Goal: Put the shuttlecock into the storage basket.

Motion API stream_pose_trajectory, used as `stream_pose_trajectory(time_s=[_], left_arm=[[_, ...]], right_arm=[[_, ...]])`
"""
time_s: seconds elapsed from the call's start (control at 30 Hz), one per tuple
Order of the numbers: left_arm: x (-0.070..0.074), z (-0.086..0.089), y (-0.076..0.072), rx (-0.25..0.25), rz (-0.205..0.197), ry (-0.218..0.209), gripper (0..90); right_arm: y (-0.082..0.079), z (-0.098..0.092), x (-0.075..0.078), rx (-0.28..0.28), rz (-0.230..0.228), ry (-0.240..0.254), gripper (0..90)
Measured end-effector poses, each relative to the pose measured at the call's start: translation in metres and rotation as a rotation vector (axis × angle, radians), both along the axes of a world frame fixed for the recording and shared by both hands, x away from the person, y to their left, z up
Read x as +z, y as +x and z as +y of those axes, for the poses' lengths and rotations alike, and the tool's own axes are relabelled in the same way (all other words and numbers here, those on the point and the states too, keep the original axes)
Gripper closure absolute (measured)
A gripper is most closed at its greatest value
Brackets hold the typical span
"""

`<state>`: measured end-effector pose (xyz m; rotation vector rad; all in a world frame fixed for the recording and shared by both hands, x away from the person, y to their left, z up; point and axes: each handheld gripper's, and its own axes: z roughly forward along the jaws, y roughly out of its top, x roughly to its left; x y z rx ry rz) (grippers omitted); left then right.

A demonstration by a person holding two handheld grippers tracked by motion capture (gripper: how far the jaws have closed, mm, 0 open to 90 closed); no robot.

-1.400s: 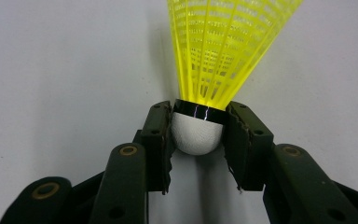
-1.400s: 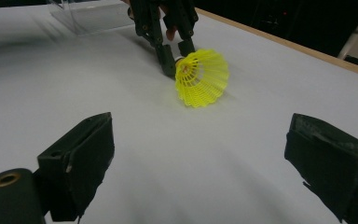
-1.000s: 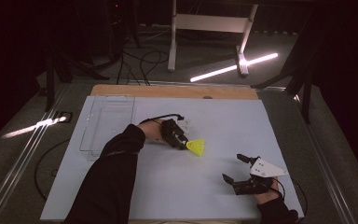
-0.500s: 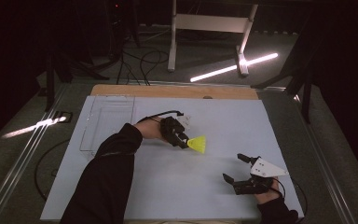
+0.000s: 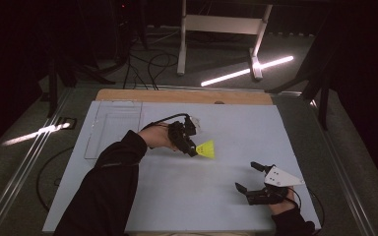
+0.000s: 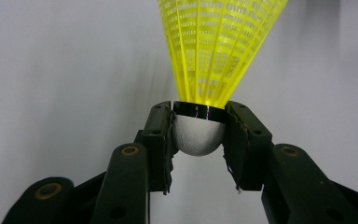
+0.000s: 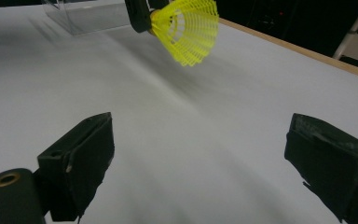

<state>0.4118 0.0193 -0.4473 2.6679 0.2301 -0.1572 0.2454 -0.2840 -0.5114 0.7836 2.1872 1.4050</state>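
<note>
A yellow shuttlecock (image 5: 206, 148) hangs above the middle of the white table sheet (image 5: 177, 191). My left gripper (image 5: 193, 150) is shut on its white cork base (image 6: 198, 134), one pad on each side, with the yellow skirt (image 6: 218, 46) fanning away from the jaws. In the right gripper view the shuttlecock (image 7: 189, 30) is held up off the sheet at the top. My right gripper (image 5: 246, 178) rests low near the table's front right, jaws wide open with nothing between them (image 7: 200, 158).
A clear plastic box (image 5: 110, 129) stands at the back left of the sheet; it appears again as the clear box (image 7: 86, 14) in the right gripper view. A wooden edge (image 5: 182, 96) borders the far side. A white stand (image 5: 221, 29) and cables lie on the floor beyond.
My left hand has lifted the shuttlecock up off the sheet and carried it slightly away from the person. The right gripper has stayed where it was.
</note>
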Motion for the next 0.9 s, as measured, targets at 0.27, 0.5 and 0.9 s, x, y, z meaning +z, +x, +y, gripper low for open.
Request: stream_pose_trajectory(time_s=[0.27, 0.5, 0.9], left_arm=[[0.012, 0.005, -0.014, 0.042, -0.006, 0.026, 64.5], [0.019, 0.013, -0.022, 0.107, 0.003, 0.026, 64.5], [0.031, 0.029, -0.035, 0.226, 0.016, 0.039, 64.6]], right_arm=[[0.0, 0.0, 0.0, 0.0, 0.001, 0.001, 8.6], [0.0, 0.0, 0.0, -0.002, 0.001, 0.001, 8.6], [0.0, 0.0, 0.0, -0.006, 0.0, 0.003, 8.6]])
